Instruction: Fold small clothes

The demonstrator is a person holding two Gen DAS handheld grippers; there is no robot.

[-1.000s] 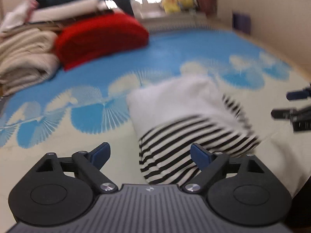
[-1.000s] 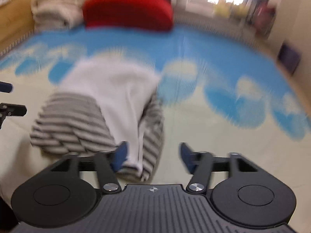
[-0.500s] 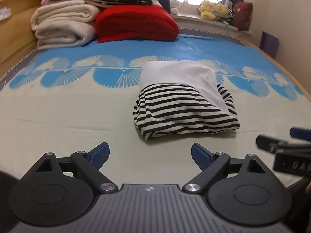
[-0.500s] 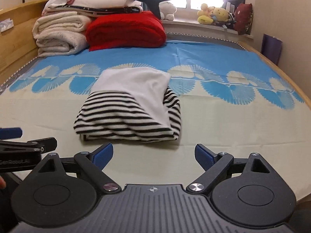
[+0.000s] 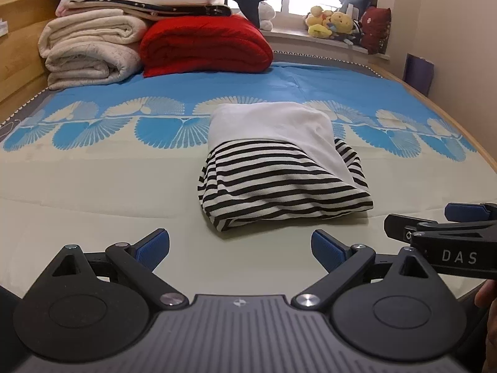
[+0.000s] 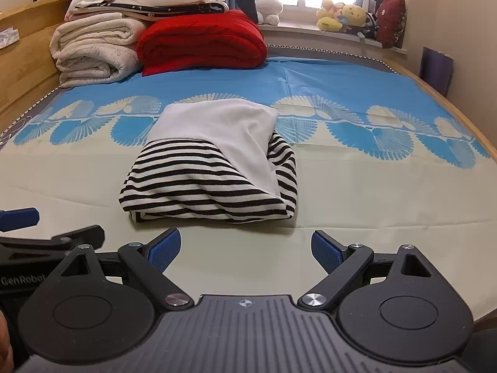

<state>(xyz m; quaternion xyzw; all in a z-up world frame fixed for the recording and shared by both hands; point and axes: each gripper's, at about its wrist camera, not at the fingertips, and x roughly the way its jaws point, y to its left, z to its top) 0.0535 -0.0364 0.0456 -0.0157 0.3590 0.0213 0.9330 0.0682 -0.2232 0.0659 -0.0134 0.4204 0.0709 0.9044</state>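
Observation:
A folded garment [image 5: 279,168], white at the back and black-and-white striped at the front, lies on the bed; it also shows in the right wrist view [image 6: 211,171]. My left gripper [image 5: 240,247] is open and empty, a little short of the garment's near edge. My right gripper [image 6: 245,247] is open and empty, also just short of the near edge. The right gripper shows at the right edge of the left wrist view [image 5: 435,227], and the left gripper at the left edge of the right wrist view [image 6: 37,230].
The bed sheet [image 5: 93,186] is cream with a blue fan pattern. A red folded blanket [image 5: 205,46] and a stack of cream blankets [image 5: 90,52] sit at the back left. Plush toys [image 5: 332,23] line the windowsill. A wooden bed edge [image 5: 459,130] runs along the right.
Both grippers have drawn back from the garment, which now lies folded and still on the bed. The views have gone from blurred to steady.

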